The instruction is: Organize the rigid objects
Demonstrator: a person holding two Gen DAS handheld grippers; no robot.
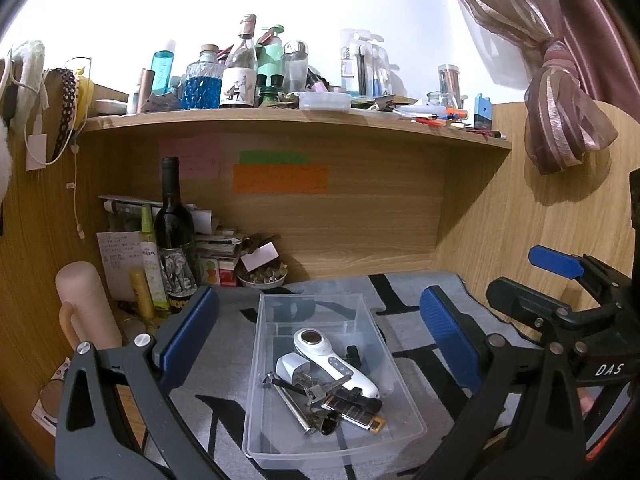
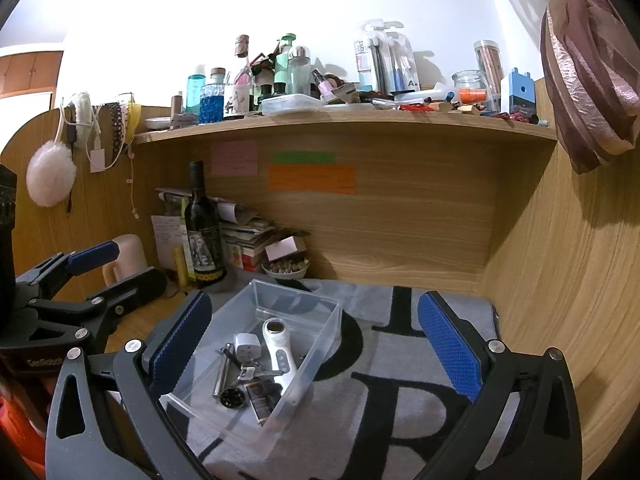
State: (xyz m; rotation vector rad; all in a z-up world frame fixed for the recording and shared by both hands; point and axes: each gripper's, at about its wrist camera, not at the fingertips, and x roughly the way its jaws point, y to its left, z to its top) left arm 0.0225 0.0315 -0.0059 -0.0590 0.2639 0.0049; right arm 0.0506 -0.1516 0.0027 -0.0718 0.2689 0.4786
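Just in front of the left gripper, between its blue pads: a clear plastic bin on a grey mat with big black letters. Jaws wide apart, holding nothing. Same for the right gripper: pads far apart, empty, bin below and a bit to its left.

Inside the bin, left to right: a silver metal rod, a small white plug, some keys, a long white handheld device with buttons, a flat black and gold thing. All piled in the near half. No loose small things on the mat beside the bin. Looks close to done, or done, for this pile. Maybe only tidying inside the bin left. Hard to say for sure.

To the left of the grippers, past the mat: a pale pink cup with a handle, yellow-green tubes, a dark wine bottle, a heap of papers and books, a little bowl of small bits.

Straight ahead: a wooden back wall with pink, green and orange sticky notes. Up above: a wooden shelf crowded with bottles, jars and pens. Up to the right: a knotted pink curtain. Far left on the wall: a white fluffy puff hanging.
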